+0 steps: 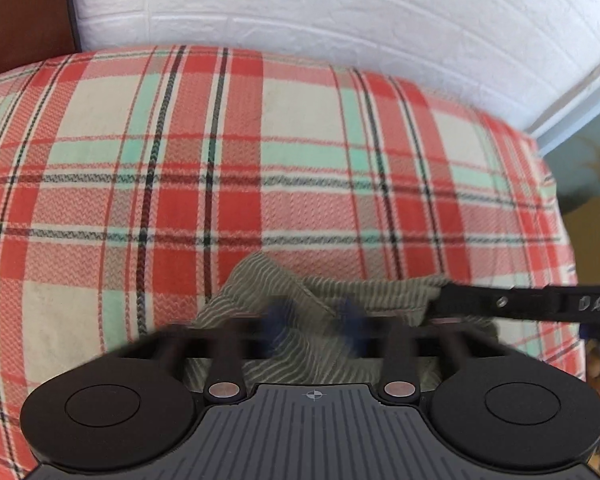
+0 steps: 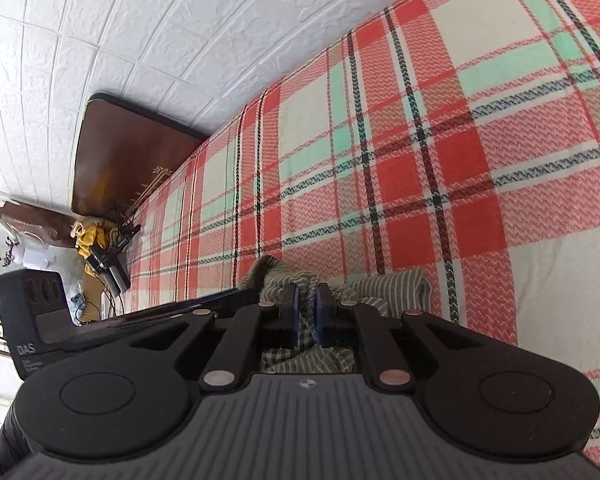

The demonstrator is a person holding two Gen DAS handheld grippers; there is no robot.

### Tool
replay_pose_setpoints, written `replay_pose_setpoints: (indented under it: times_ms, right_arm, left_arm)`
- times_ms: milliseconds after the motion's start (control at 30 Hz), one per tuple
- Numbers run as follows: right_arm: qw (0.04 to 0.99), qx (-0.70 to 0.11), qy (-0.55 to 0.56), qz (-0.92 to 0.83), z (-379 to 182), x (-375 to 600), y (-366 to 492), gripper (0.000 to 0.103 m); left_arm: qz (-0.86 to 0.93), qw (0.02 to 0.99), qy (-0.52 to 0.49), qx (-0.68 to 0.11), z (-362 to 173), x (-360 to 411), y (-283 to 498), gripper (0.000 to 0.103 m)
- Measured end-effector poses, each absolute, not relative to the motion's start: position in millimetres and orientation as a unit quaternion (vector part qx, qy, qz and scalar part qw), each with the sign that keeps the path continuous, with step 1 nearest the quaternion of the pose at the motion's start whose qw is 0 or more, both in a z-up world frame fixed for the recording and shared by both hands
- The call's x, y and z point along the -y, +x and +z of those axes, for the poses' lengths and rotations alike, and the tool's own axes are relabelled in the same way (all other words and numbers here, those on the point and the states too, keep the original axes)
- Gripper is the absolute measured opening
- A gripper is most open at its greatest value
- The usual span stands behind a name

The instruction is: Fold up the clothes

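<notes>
An olive-green garment with thin white stripes (image 1: 300,300) lies bunched on the plaid bed cover (image 1: 260,152). In the left wrist view my left gripper (image 1: 316,316) is blurred; its blue pads stand a little apart over the cloth, and I cannot tell if they grip it. My right gripper's black finger (image 1: 500,304) reaches in from the right and pinches the garment's right corner. In the right wrist view my right gripper (image 2: 306,304) is shut on a fold of the striped garment (image 2: 380,284). The left gripper's body (image 2: 32,304) shows at the left.
The bed cover (image 2: 420,140) is red, cream and mint plaid. A white brick-pattern wall (image 1: 340,12) runs behind the bed. A brown headboard (image 2: 120,152) stands at the bed's end, with yellow cloth and cables (image 2: 96,240) beside it.
</notes>
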State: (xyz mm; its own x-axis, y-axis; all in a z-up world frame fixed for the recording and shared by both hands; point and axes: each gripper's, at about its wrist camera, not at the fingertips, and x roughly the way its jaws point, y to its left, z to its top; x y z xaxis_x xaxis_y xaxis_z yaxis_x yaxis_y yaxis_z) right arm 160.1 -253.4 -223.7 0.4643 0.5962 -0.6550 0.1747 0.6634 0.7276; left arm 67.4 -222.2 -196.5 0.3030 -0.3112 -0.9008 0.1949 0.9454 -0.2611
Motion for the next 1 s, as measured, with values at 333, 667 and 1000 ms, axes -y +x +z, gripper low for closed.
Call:
replay_pose_setpoints:
  times_ms: [333,667,1000]
  right_arm:
    - [0.765,-0.497,0.390,0.124,-232.2,253.9,163.8,0.011]
    - [0.781,-0.519,0.317,0.145,-215.8,236.3,185.0,0.030]
    - [0.832,-0.466,0.198,0.228,-158.2,169.3,174.6,0.045]
  left_arm:
    - [-0.108,0.821,-0.131,-0.545,-189.3,151.2,31.3,0.002]
    - [-0.085,0.821,-0.159,-0.542,-203.6,132.3,8.1,0.001]
    - [-0.097,0.821,-0.180,-0.533,-202.8,128.7,-2.5,0.013]
